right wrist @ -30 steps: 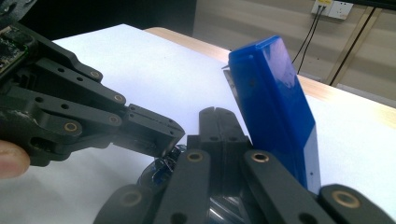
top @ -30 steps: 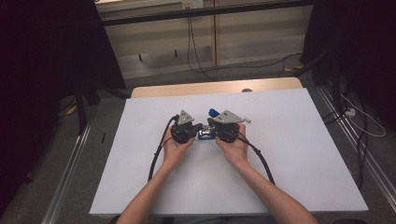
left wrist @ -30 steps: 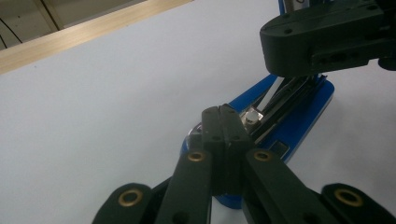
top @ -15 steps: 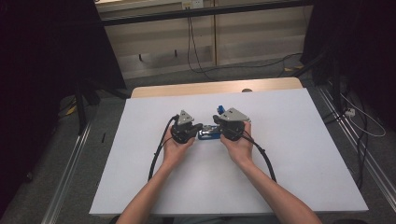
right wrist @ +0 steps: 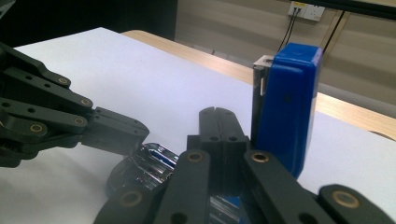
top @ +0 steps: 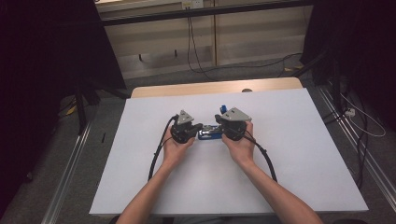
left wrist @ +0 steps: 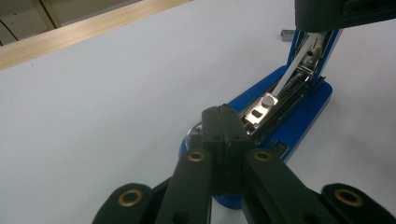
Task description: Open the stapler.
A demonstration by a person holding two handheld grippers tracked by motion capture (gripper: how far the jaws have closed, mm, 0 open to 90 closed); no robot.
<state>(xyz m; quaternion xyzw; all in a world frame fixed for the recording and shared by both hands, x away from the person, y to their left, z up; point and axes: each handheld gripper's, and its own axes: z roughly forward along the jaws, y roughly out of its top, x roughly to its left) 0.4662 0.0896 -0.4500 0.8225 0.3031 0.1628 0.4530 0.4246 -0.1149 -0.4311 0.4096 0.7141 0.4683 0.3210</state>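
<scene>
Since the earlier frame the right gripper (top: 223, 132) has drawn slightly away from the left gripper (top: 196, 128), baring more of the blue stapler (top: 208, 134) between them. The stapler lies mid-worktop (top: 289, 154), its base (left wrist: 299, 116) flat and its lid (right wrist: 286, 105) swung upright. Both grippers have their jaws pressed together, empty; the left bears on the base's front end, the right sits just beside the lid.

The high view is looking forward and down on the whole tabletop (top: 299, 154) from above. Both gripper views are sitting low and close, facing each other across the shared blue stapler (left wrist: 299, 102).
</scene>
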